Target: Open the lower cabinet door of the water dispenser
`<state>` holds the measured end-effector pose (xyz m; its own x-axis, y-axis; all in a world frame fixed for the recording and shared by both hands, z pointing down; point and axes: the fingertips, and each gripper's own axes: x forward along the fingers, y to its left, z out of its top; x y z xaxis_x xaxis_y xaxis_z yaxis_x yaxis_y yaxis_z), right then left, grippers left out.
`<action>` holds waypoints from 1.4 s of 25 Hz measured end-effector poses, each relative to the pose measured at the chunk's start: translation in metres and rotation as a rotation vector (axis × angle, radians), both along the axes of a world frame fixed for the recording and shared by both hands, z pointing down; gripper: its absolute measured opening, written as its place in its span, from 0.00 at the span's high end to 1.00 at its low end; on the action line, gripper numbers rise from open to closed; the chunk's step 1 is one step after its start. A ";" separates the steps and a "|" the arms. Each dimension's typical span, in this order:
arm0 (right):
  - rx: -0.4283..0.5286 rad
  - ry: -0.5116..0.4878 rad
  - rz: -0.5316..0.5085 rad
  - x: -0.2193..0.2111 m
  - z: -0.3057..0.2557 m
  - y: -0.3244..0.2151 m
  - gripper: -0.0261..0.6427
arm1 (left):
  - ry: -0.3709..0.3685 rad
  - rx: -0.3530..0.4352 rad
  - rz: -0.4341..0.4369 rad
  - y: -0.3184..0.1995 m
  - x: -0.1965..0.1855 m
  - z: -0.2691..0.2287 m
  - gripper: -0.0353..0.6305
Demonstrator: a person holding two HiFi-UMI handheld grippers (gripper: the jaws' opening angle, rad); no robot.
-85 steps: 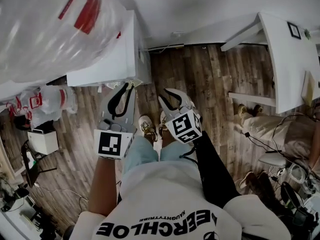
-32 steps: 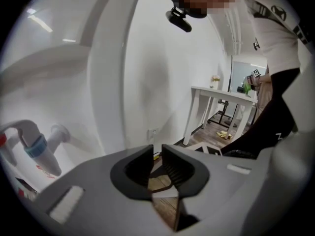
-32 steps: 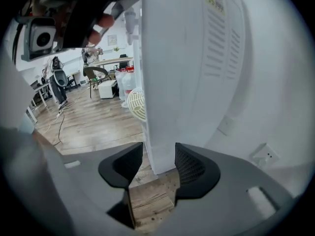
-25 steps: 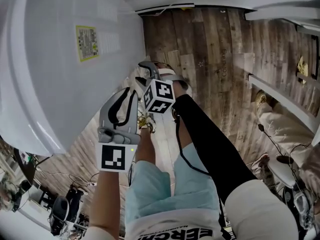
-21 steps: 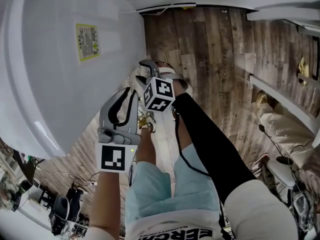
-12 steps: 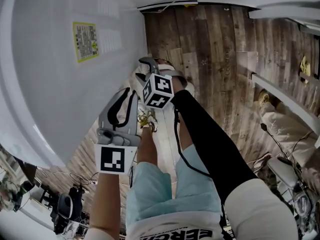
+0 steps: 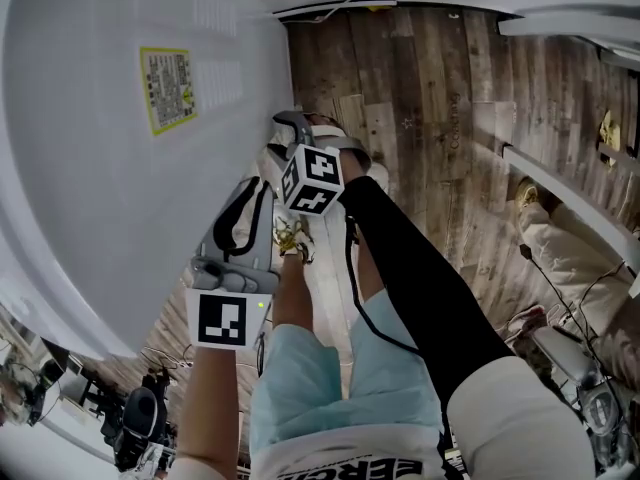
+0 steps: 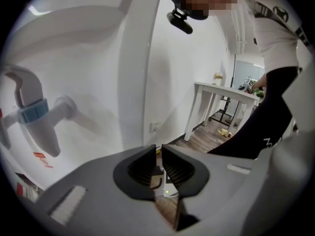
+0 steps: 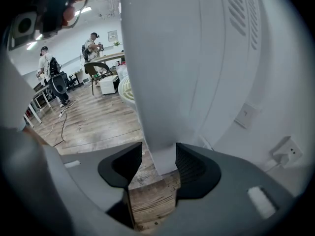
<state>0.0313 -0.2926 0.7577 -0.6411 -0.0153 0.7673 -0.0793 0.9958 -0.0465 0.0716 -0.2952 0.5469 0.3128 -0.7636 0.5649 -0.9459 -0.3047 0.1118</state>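
Water dispenser (image 7: pixel 100 198): white cabinet, filling the left of the head view and standing on a wood-plank floor (image 7: pixel 420 88). Ribbed vent slots (image 9: pixel 243 14) show on one face in the right gripper view. No seam marking off the lower cabinet door can be made out. The dispenser's bottom corner (image 9: pixel 162 132) is the part nearest the right gripper.

White table (image 8: pixel 224 90): stands well apart, beyond the dispenser, against the wall. Another person's trouser leg (image 7: pixel 560 243) lies at the right edge of the head view. Two more people (image 9: pixel 47 65) stand far off, near an office chair (image 9: pixel 59 85).

Right gripper (image 9: pixel 156 154): held low on a black-sleeved arm (image 7: pixel 400 268). Its jaws are spread apart. The dispenser's bottom corner sits in the gap, close against the right-hand jaw. Contact cannot be confirmed.

Left gripper (image 8: pixel 158 156): held higher, beside the dispenser's side. Its jaws are drawn together to a thin slit with nothing between them, clear of the cabinet.

Yellow label (image 7: pixel 165 88): fixed on the dispenser's face above the right gripper. White tap (image 8: pixel 34 114), with a blue band, projects from the front. A wall socket (image 9: pixel 288 151) sits low on the wall behind the cabinet.
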 end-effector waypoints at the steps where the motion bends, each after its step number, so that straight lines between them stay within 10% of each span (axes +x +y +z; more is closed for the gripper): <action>1: 0.001 0.000 -0.001 -0.001 0.000 -0.001 0.67 | 0.002 -0.003 -0.002 0.000 -0.001 0.001 0.86; 35: -0.001 -0.042 0.047 -0.005 0.001 0.000 0.67 | 0.019 -0.013 -0.017 0.001 -0.003 0.004 0.86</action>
<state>0.0268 -0.2930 0.7585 -0.6712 -0.0451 0.7399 -0.1237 0.9910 -0.0518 0.0687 -0.2944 0.5509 0.3105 -0.7616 0.5689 -0.9485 -0.2872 0.1333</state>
